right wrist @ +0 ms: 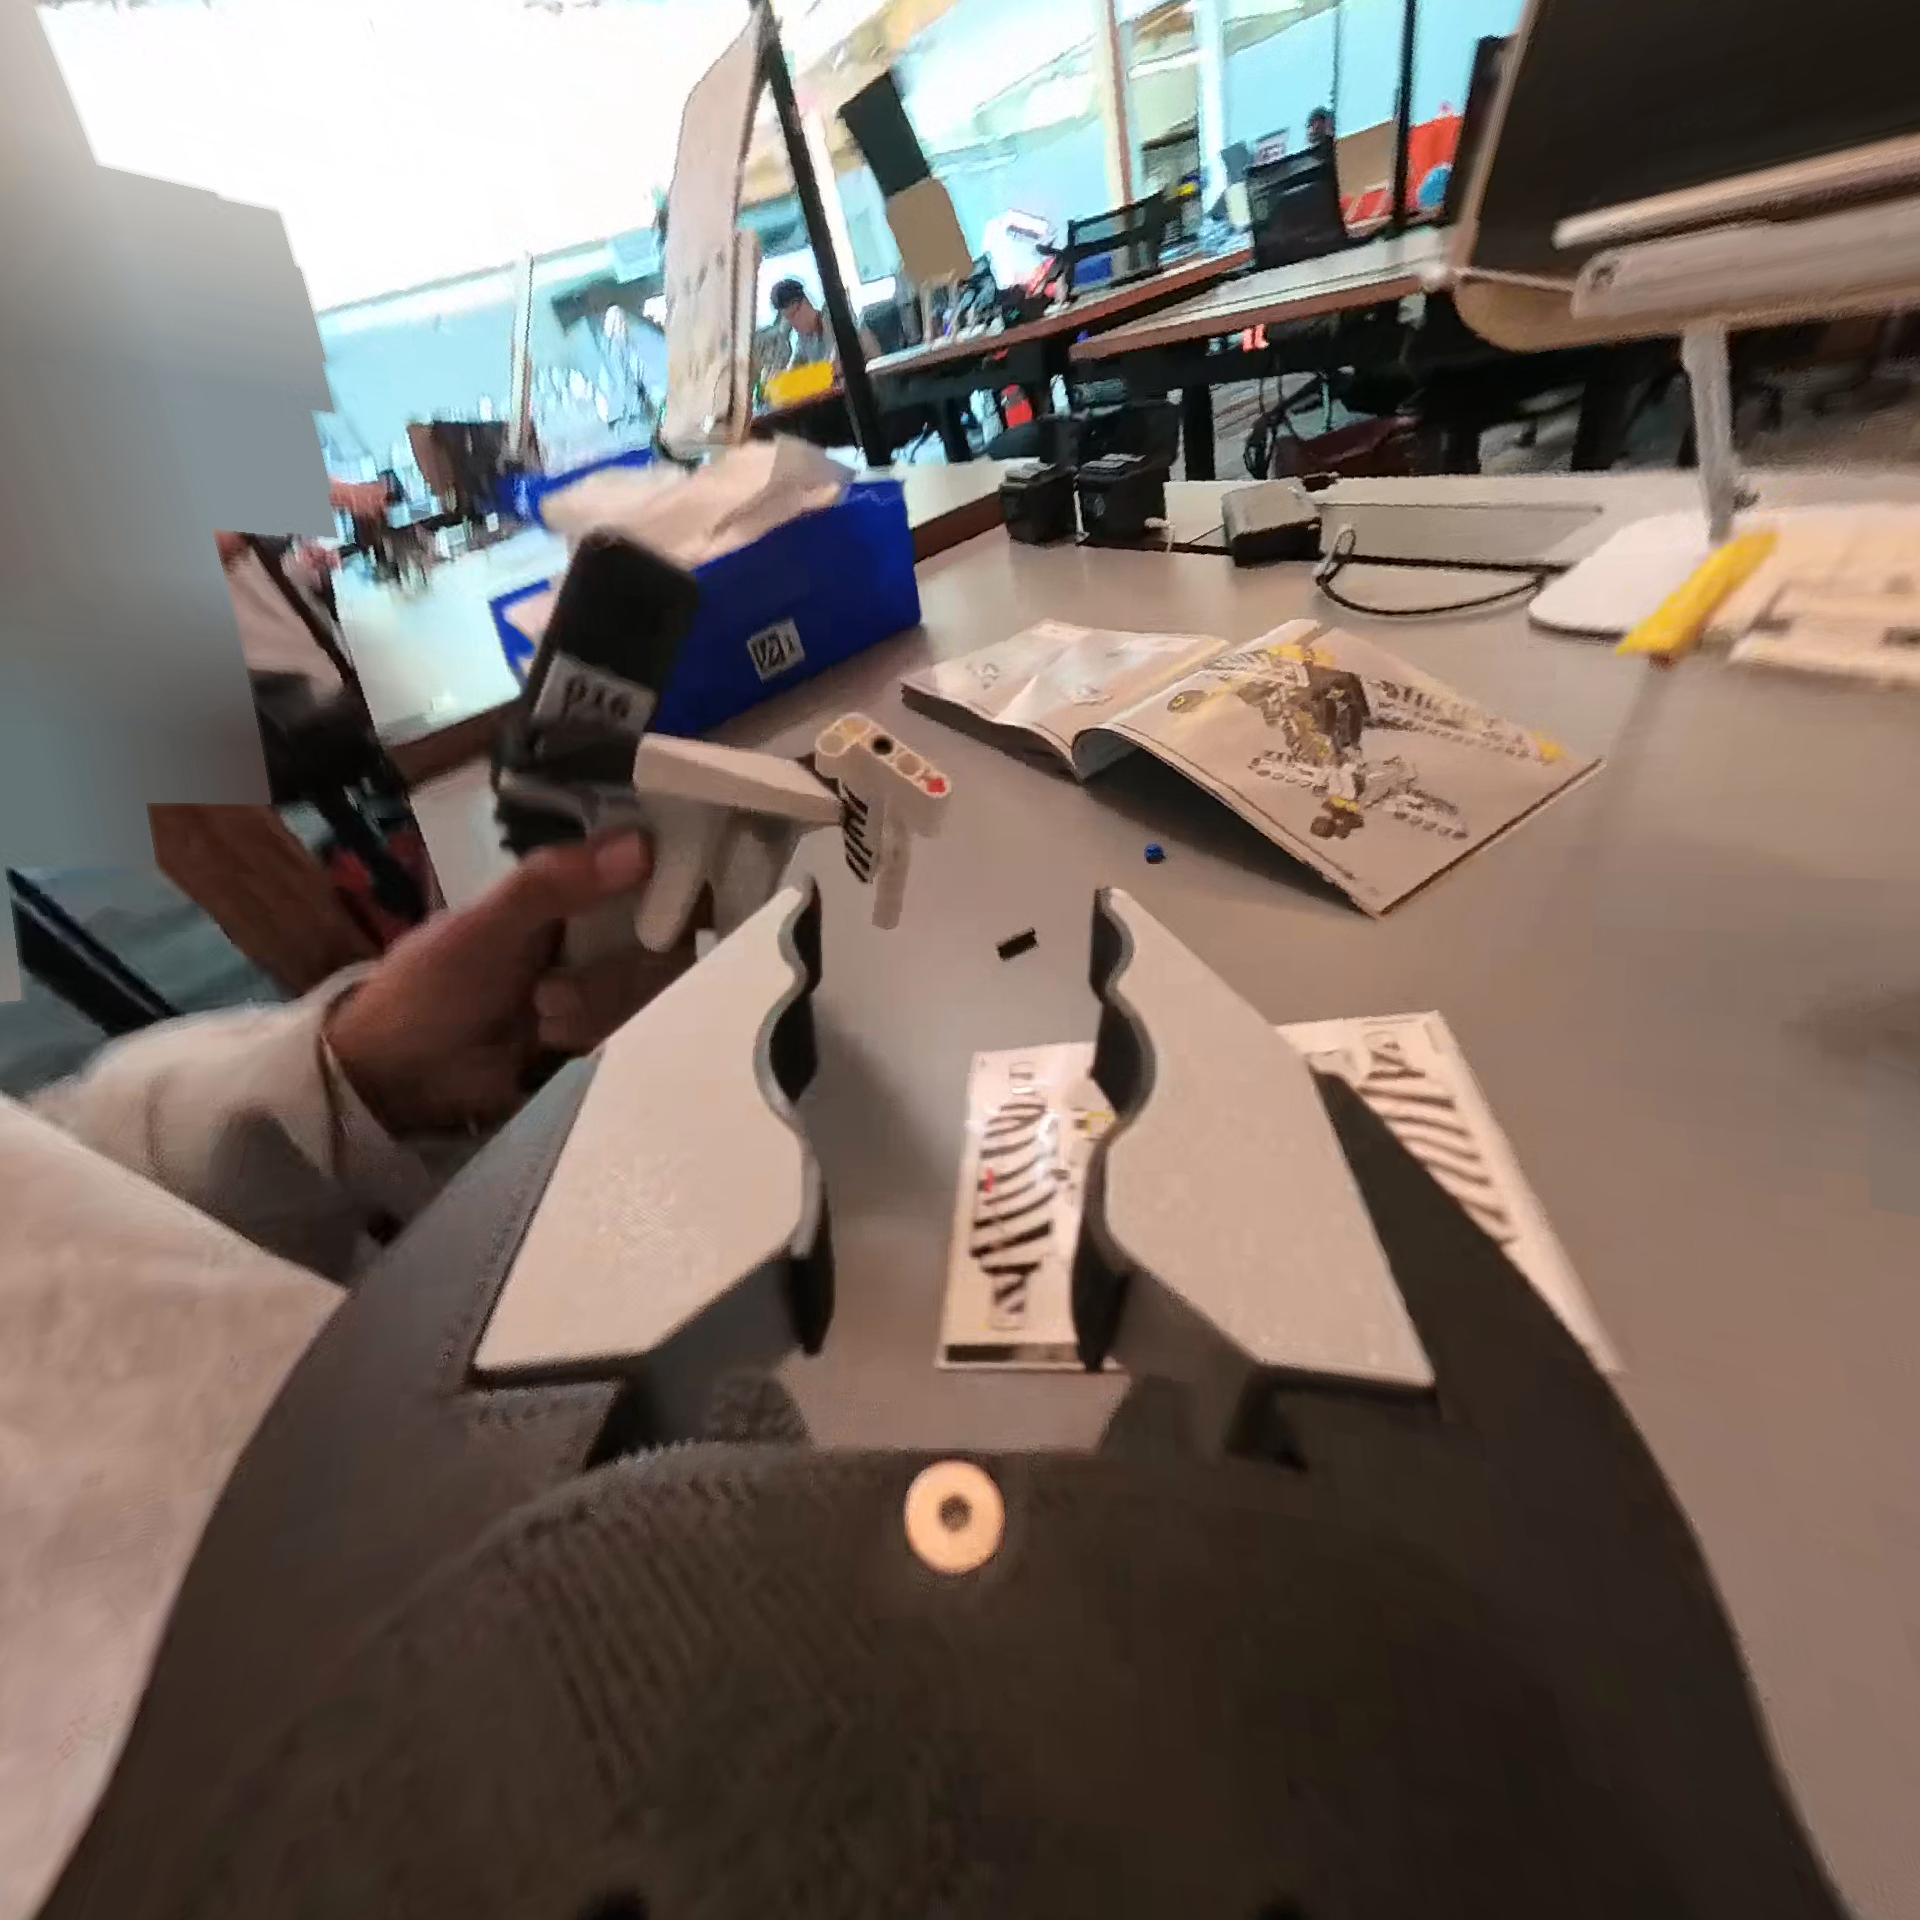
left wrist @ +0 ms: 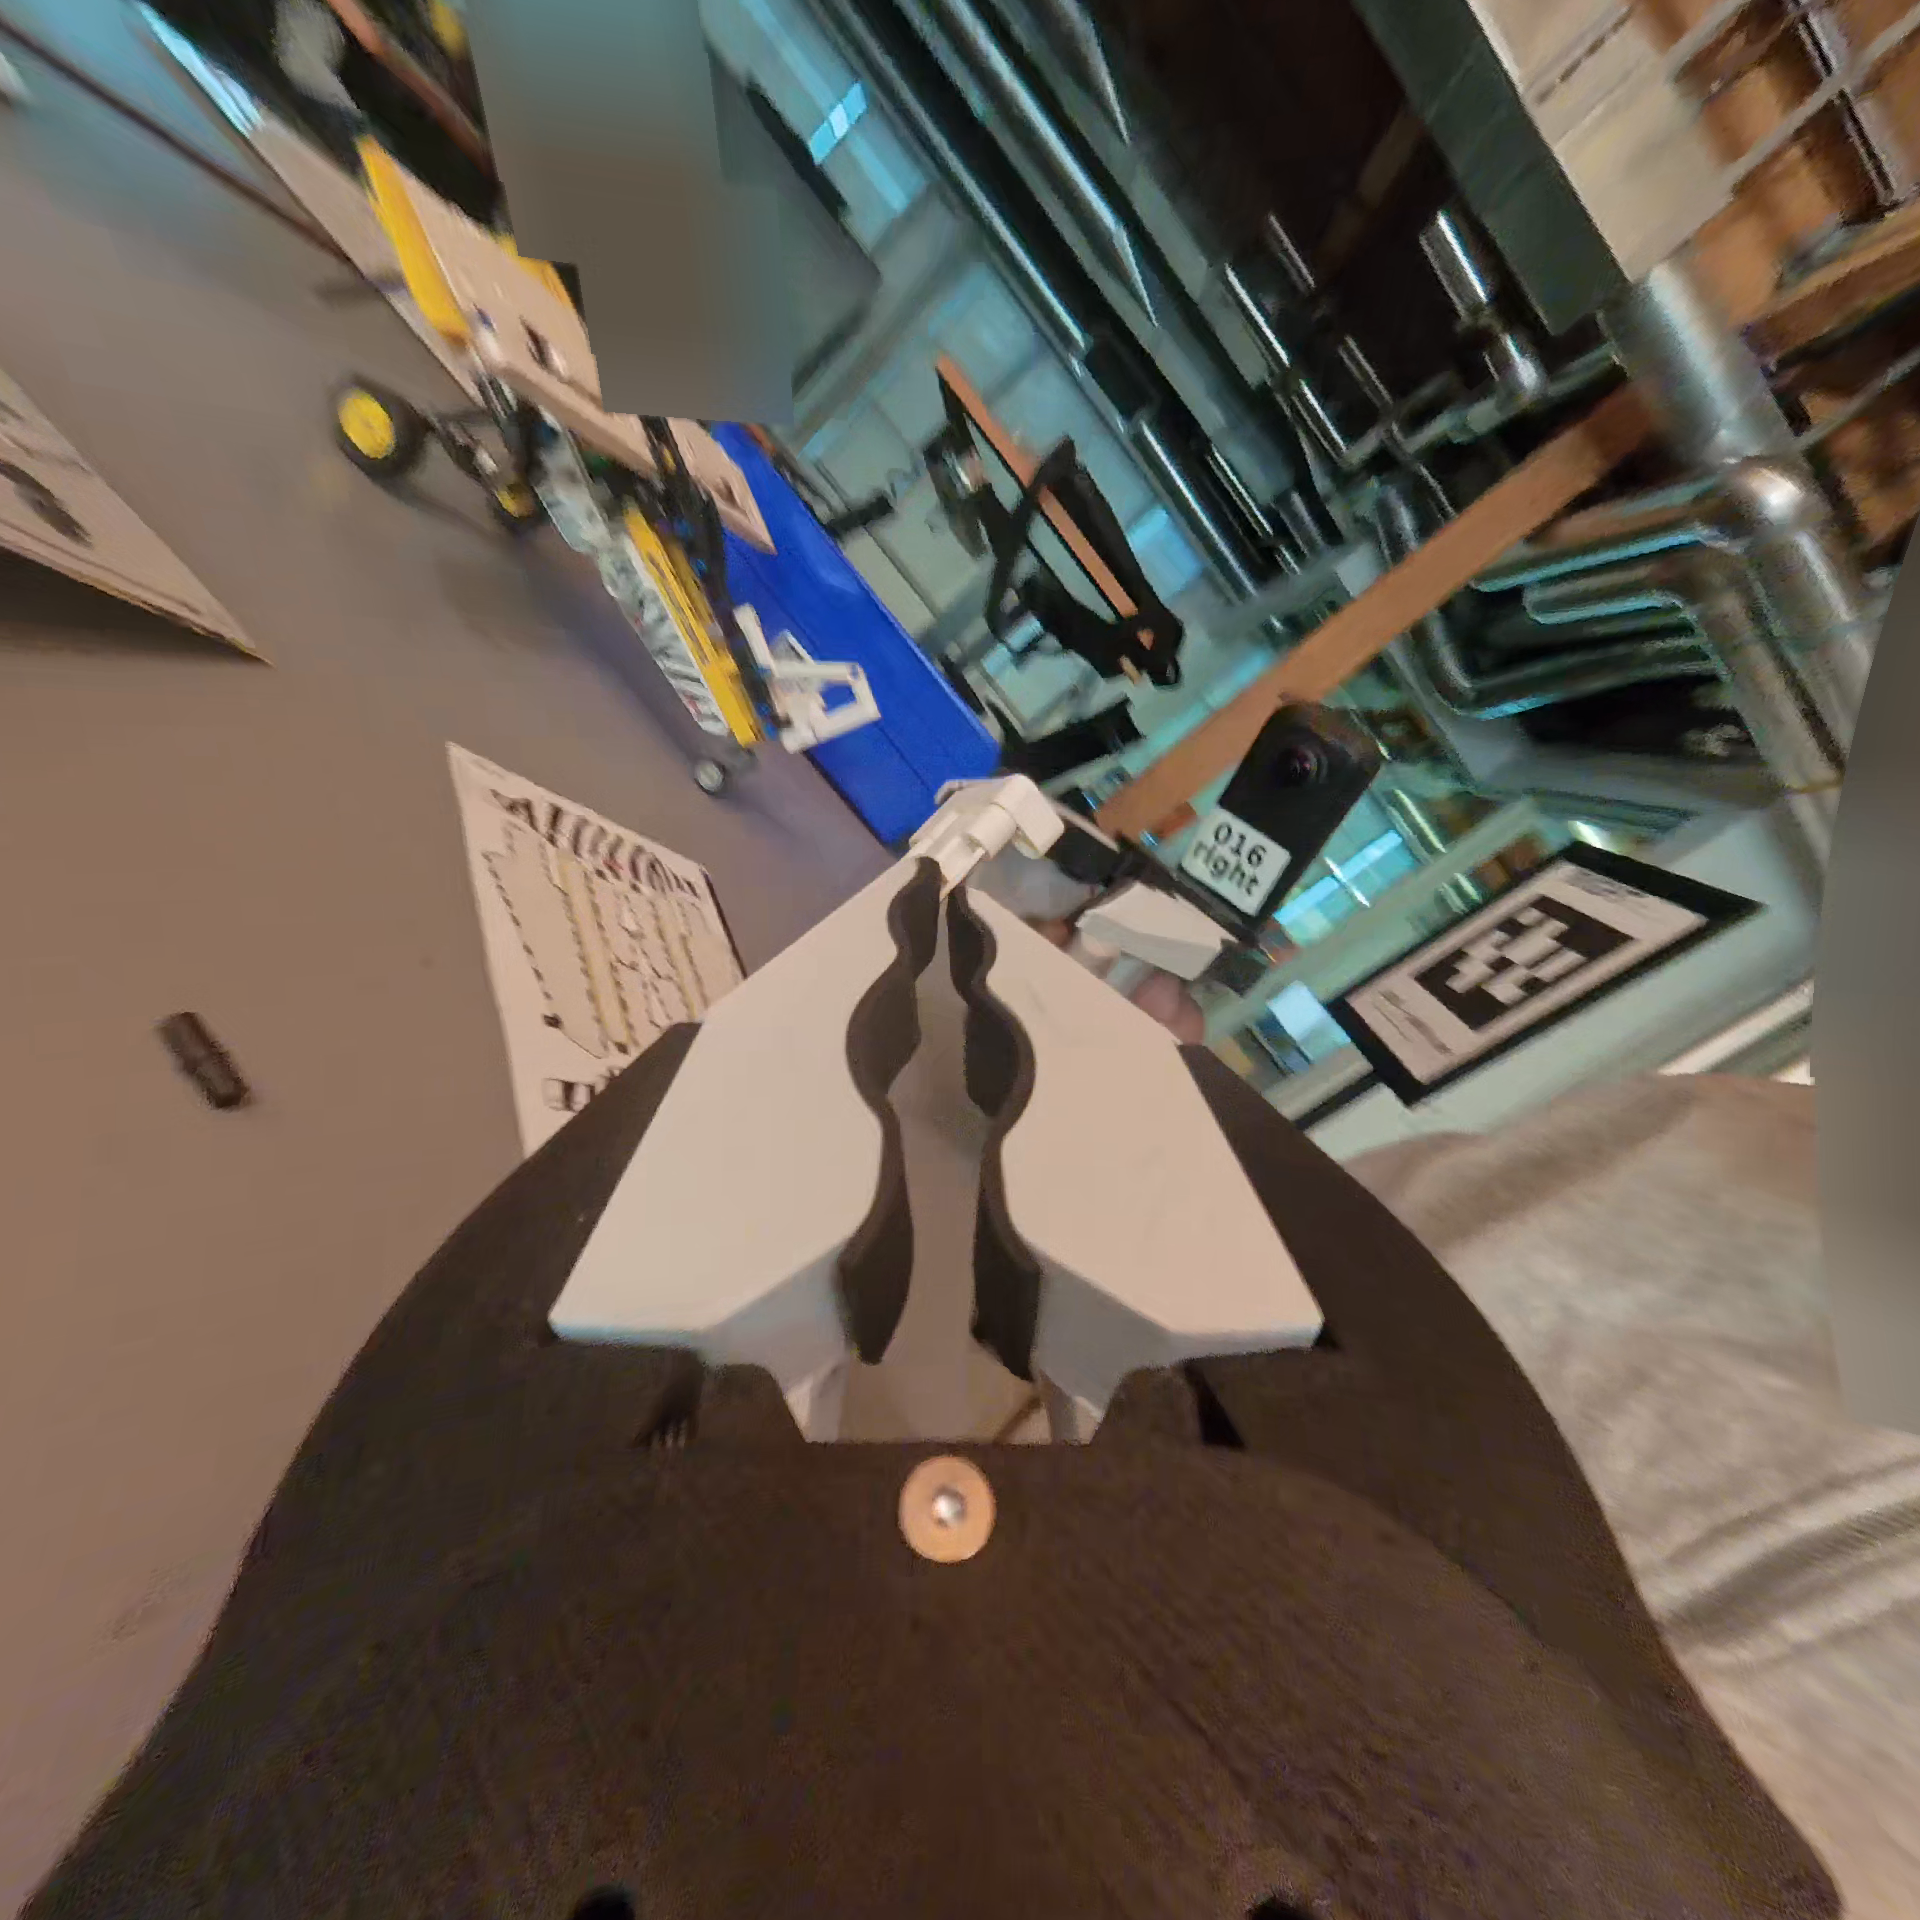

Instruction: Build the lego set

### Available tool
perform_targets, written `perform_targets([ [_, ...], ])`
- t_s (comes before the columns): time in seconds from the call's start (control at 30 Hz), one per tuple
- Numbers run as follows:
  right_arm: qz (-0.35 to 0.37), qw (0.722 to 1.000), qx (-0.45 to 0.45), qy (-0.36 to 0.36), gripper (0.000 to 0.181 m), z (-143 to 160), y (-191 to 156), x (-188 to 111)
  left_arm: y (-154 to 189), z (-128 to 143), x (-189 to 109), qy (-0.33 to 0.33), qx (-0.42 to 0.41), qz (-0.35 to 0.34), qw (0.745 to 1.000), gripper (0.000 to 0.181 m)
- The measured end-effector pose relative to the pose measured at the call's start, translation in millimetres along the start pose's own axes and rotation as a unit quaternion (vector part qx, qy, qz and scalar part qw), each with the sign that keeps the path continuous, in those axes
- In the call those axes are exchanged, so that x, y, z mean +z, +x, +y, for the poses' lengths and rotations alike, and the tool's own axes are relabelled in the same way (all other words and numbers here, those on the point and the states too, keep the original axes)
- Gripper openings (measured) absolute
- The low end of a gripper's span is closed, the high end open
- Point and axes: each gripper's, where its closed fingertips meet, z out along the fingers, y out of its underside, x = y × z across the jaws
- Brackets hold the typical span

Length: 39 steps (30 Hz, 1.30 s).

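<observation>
My left gripper (left wrist: 940, 883) is shut on a white L-shaped lego beam (left wrist: 982, 821) with a striped sticker and holds it in the air. The right wrist view shows that gripper (right wrist: 831, 805) in a person's hand, with the beam (right wrist: 883, 810) at its tip. My right gripper (right wrist: 956, 914) is open and empty, just below and right of the beam, above the sticker sheet (right wrist: 1013, 1195). A partly built yellow and white lego vehicle (left wrist: 644, 561) stands on the grey table (left wrist: 312, 831).
An open instruction booklet (right wrist: 1247, 727) lies ahead to the right. A small black pin (right wrist: 1018, 943) and a tiny blue piece (right wrist: 1151, 854) lie on the table. A blue bin (right wrist: 790, 613) stands at the back. A yellow part (right wrist: 1694, 592), papers and a monitor stand are far right. There is about 6 cm between the tips of the two grippers.
</observation>
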Motion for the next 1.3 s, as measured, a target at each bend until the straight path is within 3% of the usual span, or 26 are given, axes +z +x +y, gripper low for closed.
perform_targets([
  [0.13,-0.046,0.994,-0.098,-0.031,0.048,-6,-5,-2,7,19,16,-0.107,-0.055,0.042,0.992,0.0],
  [0.27,-0.118,0.978,-0.143,-0.096,0.039,9,-13,-5,15,32,26,-0.165,-0.074,0.068,0.981,0.0],
  [0.33,-0.129,0.971,-0.165,-0.116,0.024,14,-15,-7,15,40,30,-0.193,-0.069,0.066,0.977,0.0],
  [0.37,-0.13,0.969,-0.173,-0.121,0.007,16,-14,-8,13,41,32,-0.199,-0.065,0.06,0.976,0.0],
  [0.4,-0.126,0.97,-0.166,-0.124,0.007,17,-13,-9,12,40,34,-0.195,-0.06,0.059,0.977,0.0],
  [0.47,-0.118,0.979,-0.1,-0.136,0.006,18,-8,-10,13,32,39,-0.172,-0.026,0.059,0.983,0.004],
  [0.6,-0.067,0.992,0.084,-0.068,0.006,3,19,-18,21,13,50,-0.09,0.126,0.05,0.987,0.057],
  [0.63,-0.075,0.984,0.155,-0.044,0.006,-2,23,-22,21,14,54,-0.089,0.173,0.032,0.98,0.071],
  [0.7,-0.097,0.95,0.296,0.0,0.005,-10,33,-32,17,22,62,-0.115,0.266,-0.008,0.957,0.078],
  [0.77,-0.128,0.911,0.392,0.019,0.006,-10,38,-40,11,29,70,-0.143,0.345,-0.046,0.927,0.076],
  [0.87,-0.144,0.885,0.442,0.0,0.006,3,37,-43,13,34,81,-0.156,0.4,-0.053,0.901,0.065],
  [1.0,-0.187,0.844,0.503,0.002,0.005,2,29,-45,14,44,87,-0.191,0.417,-0.041,0.888,0.028],
  [1.17,-0.187,0.84,0.508,-0.005,0.006,6,31,-46,12,48,88,-0.194,0.415,-0.04,0.888,0.025],
  [1.3,-0.183,0.845,0.502,-0.011,0.005,10,32,-46,12,47,89,-0.186,0.353,-0.022,0.917,0.019],
])
